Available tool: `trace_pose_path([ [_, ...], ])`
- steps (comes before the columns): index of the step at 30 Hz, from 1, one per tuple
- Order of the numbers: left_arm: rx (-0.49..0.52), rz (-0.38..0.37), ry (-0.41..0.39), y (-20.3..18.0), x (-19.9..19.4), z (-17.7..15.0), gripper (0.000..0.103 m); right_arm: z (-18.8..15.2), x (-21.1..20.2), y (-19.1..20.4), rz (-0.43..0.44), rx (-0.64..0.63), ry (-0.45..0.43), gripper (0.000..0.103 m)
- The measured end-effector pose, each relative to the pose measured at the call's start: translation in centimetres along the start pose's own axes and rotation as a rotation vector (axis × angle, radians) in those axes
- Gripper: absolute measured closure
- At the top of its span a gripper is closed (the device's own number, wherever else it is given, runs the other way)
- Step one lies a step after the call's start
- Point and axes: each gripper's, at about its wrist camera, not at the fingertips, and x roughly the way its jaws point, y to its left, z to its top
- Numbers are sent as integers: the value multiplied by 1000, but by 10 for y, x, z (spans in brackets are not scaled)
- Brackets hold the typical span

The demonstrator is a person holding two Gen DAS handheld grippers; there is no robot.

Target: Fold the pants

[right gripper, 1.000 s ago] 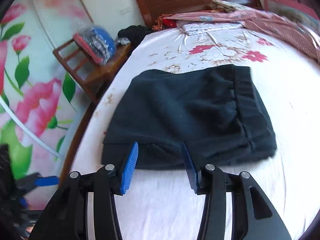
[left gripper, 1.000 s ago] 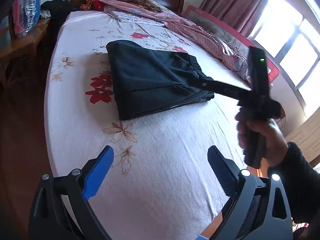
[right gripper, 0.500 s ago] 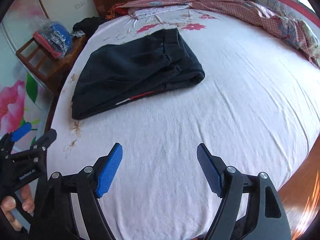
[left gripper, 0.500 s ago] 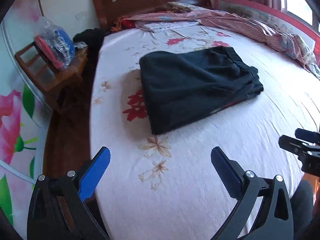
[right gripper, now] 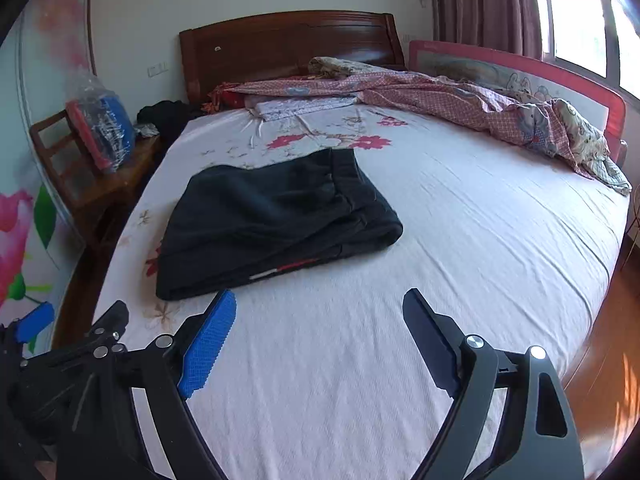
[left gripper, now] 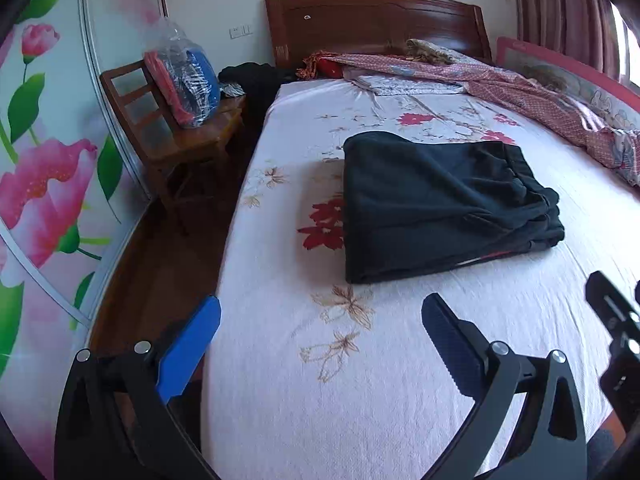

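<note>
Pants [right gripper: 276, 220] lie folded near the bed's [right gripper: 460, 280] left edge. Left gripper [left gripper: 320, 348] spread, empty; right gripper [right gripper: 316, 340] just widened, empty (folding evidently complete).

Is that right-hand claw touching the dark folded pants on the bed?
Apart. In the right wrist view the right claw stands open with bare bed sheet between its fingertips and the folded pants.

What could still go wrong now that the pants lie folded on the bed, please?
The folded black pants lie near the bed's side edge; a nudge could slide them toward the floor. Their layered edges look loose, so they might spring apart. Both grippers, left gripper and right gripper, hang open nearby and could snag the fabric.
</note>
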Motion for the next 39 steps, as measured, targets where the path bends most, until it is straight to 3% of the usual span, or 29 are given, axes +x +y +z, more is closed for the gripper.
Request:
trace_pose_path([
  [4,-36,-19,8,8,1,-14,2,-18,15,6,16,-29,57,18],
  [13,-23,5,-68,9,-13,-11,2,-12,10,7,3,-39,31,18],
  [23,-11,39,-3,12,4,-25,2,-13,11,-1,36,14,53,18],
  [39,-9,15,1,12,3,-24,2,-10,9,-1,53,15,53,18],
])
